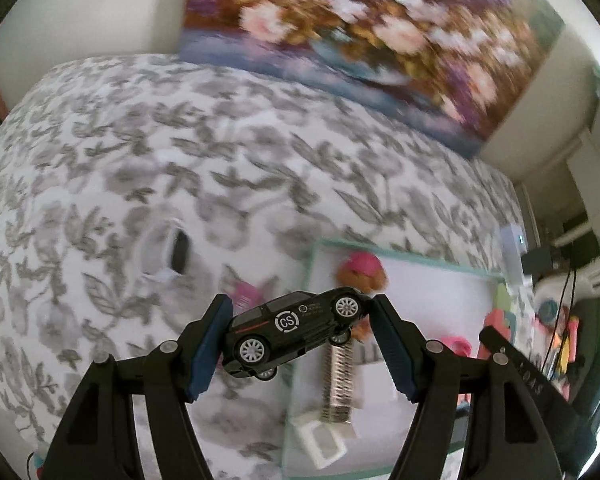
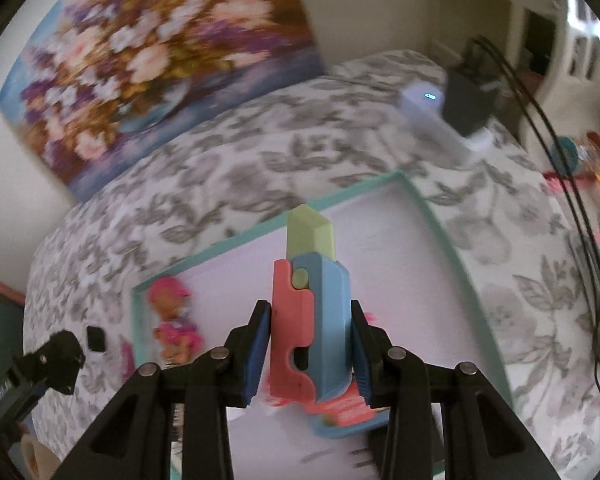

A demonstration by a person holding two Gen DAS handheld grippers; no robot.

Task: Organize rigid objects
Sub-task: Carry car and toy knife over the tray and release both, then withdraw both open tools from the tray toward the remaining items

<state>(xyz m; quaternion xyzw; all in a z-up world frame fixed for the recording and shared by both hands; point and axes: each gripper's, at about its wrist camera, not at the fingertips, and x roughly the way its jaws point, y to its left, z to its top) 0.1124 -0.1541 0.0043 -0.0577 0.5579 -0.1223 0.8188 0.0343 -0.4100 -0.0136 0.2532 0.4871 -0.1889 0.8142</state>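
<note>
A bed (image 1: 120, 152) in leaf-print cover carries a teal-rimmed tray (image 2: 432, 216) below a flower painting (image 1: 360, 32); a pink-capped doll (image 2: 172, 320) lies inside. Above it, left tongs (image 1: 300, 336) clasp a black toy car (image 1: 296, 328) — right tongs (image 2: 310, 344) clench a pastel toy knife (image 2: 312, 300).

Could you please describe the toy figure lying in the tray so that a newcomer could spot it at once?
Find the leaf-patterned bedspread, then the white tray with the teal rim resting on it. Near the tray's left corner in the right wrist view lies a small brown toy figure with a pink cap and pink outfit, the only character-shaped toy there.
</note>
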